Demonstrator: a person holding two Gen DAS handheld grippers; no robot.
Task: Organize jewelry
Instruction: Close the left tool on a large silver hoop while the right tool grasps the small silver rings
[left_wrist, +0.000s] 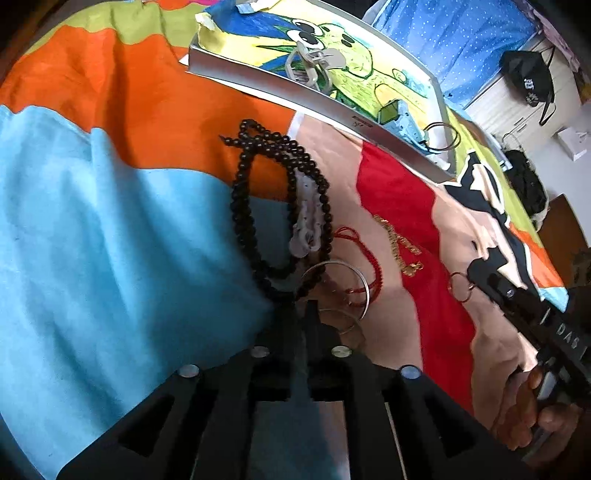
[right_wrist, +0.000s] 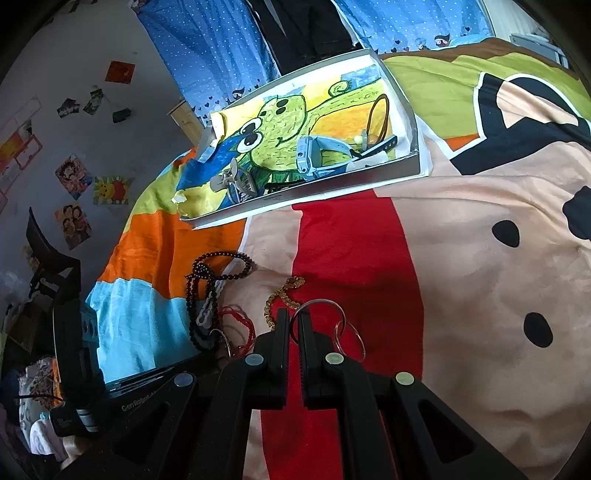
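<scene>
A pile of jewelry lies on a colourful blanket: a dark bead necklace (left_wrist: 251, 206), a white scrunchie (left_wrist: 306, 218), a red cord bracelet (left_wrist: 364, 254), a gold chain (left_wrist: 400, 245) and silver bangles (left_wrist: 354, 280). My left gripper (left_wrist: 301, 306) is shut at the necklace's near end, beside the bangles; what it pinches is hidden. My right gripper (right_wrist: 293, 319) is shut on linked hoop rings (right_wrist: 332, 321), also seen in the left wrist view (left_wrist: 460, 286). The necklace (right_wrist: 207, 284) and gold chain (right_wrist: 282, 295) show in the right view.
A shallow white box (right_wrist: 325, 184) lined with a cartoon drawing sits farther back on the blanket, holding a hair claw (right_wrist: 236, 181), a blue watch (right_wrist: 314, 155) and a brown hoop (right_wrist: 378, 118). It also shows in the left view (left_wrist: 258, 77). Blue curtains hang behind.
</scene>
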